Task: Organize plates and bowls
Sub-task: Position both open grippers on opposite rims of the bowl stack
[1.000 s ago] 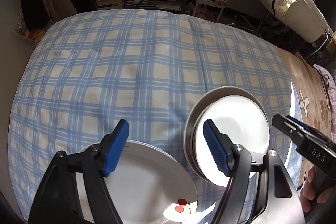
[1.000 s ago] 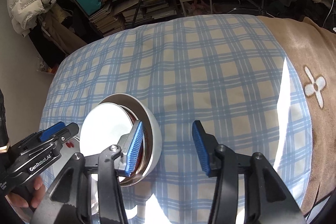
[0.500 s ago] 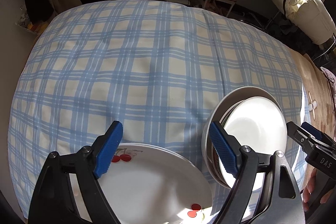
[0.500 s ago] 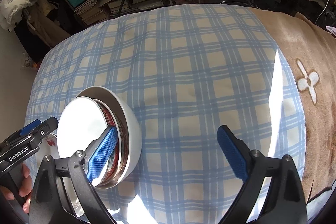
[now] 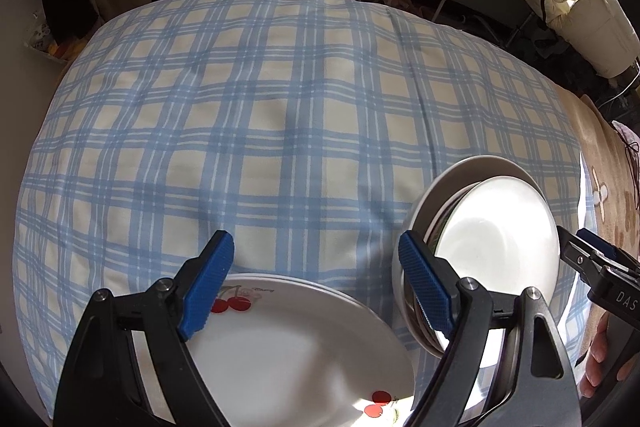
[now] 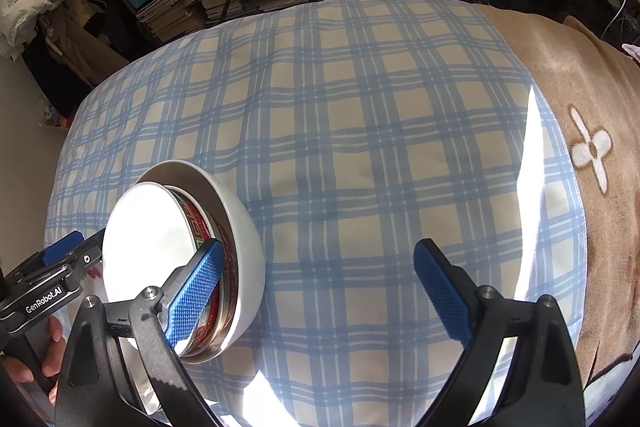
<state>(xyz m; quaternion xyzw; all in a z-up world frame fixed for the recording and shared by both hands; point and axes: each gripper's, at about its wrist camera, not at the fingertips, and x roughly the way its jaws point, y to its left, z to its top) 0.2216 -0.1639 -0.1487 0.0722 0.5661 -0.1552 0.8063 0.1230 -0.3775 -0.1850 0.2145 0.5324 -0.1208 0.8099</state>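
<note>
Blue-and-cream checked cloth [image 5: 280, 131] covers the bed, with a brown blanket [image 6: 568, 75] lying past its right edge. On the cloth sits a stack of nested bowls [image 5: 492, 239]: a white outer bowl [image 6: 244, 223], a red-patterned bowl [image 6: 202, 223] inside it and a white one innermost. A white plate with cherry prints [image 5: 280, 347] lies just left of the stack.

Spread wide with nothing held, the left gripper [image 5: 316, 291] hovers above the plate's far rim; the bowl stack lies just outside its right finger. The right gripper [image 6: 320, 291] is likewise spread wide and holds nothing. Its left finger [image 6: 196, 291] overlaps the rims of the bowls in the right wrist view, though contact cannot be judged, and bare cloth lies between its fingers.
</note>
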